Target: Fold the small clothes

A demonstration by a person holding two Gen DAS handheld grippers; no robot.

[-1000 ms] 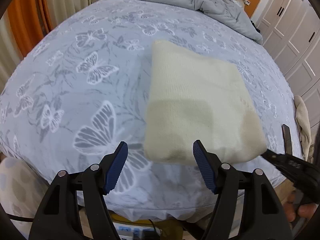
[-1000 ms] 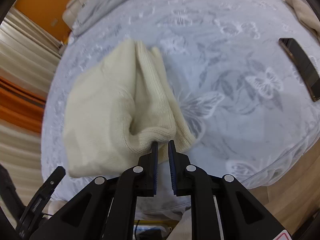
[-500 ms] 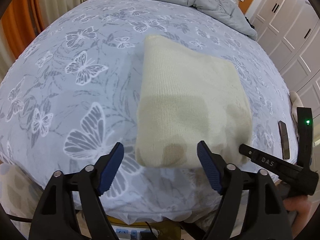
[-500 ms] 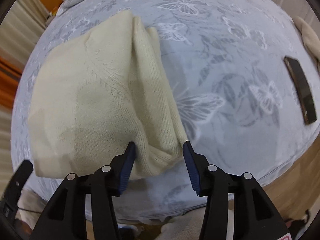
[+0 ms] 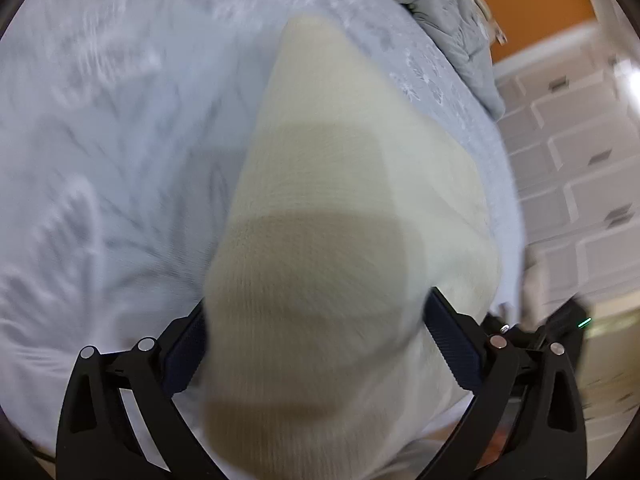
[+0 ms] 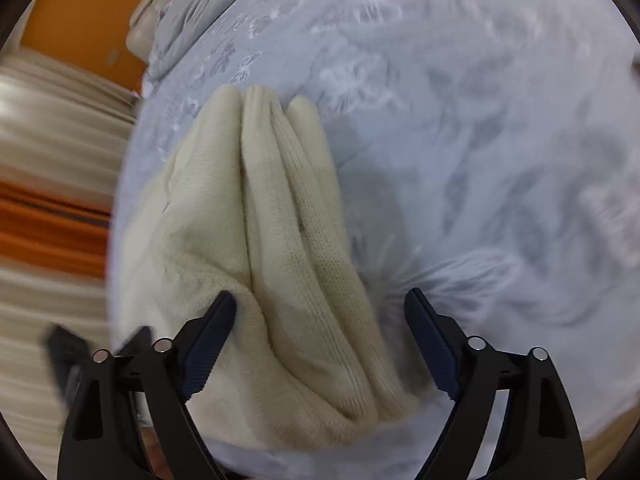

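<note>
A folded cream sweater (image 5: 340,208) lies on a butterfly-print bedspread (image 5: 120,128). Both the left gripper (image 5: 316,344) and right gripper (image 6: 320,340) are spread wide around its near edge. A grey duvet (image 5: 452,20) lies bunched beyond.

Both my views have gone blurred with motion. My left gripper (image 5: 316,340) has pushed in, so the cream folded garment (image 5: 340,220) now fills the lower centre of that frame between its spread jaws. My right gripper (image 6: 320,340), pinched on the garment's (image 6: 256,264) corner a second ago, now stands wide, the folded edges between its jaws.
</note>
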